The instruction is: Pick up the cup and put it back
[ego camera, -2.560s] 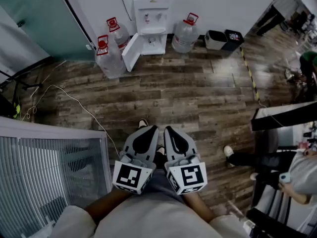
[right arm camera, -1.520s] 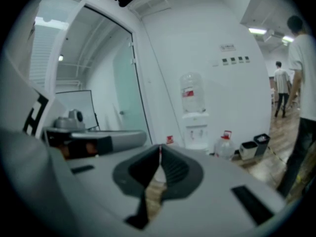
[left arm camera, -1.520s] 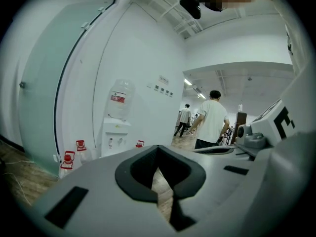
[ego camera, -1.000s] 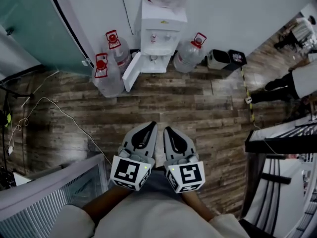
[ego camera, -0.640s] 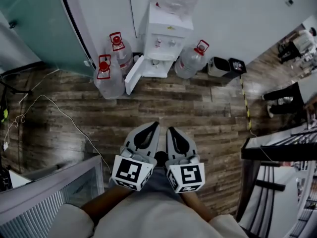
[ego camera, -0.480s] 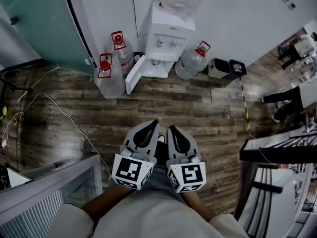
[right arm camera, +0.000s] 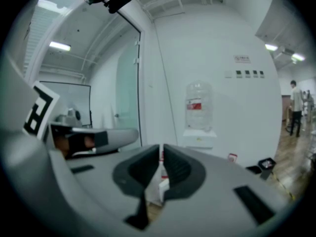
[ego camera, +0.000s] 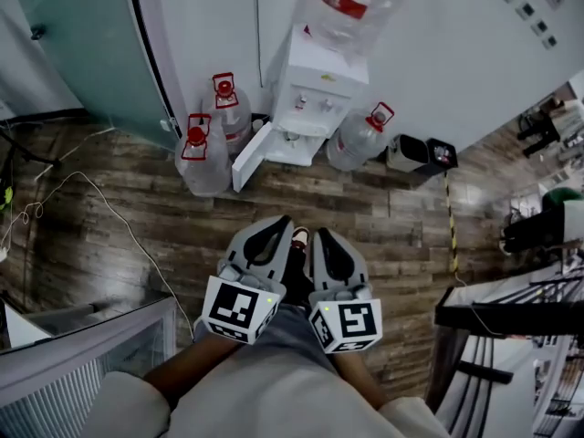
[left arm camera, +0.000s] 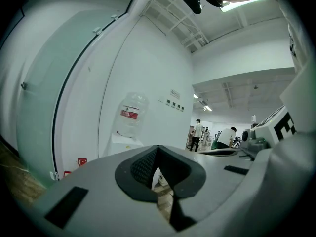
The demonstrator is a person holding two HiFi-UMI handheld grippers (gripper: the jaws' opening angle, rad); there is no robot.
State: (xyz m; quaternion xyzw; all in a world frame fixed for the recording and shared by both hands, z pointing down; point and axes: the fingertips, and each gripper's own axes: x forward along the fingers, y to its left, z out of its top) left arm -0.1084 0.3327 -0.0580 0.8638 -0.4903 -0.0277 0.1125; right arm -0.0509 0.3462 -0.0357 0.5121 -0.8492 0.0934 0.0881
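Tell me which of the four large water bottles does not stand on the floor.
The bottle with the red label, upturned on top of the white dispenser. The other three stand on the floor beside it.

One water dispenser stands at upper centre. Water bottles number four: the upturned bottle on top of it, two to its left, the front bottle and the back bottle, and one right bottle. Two bins sit further right: the grey bin and the dark bin. Two grippers show at lower centre: the left gripper and the right gripper.
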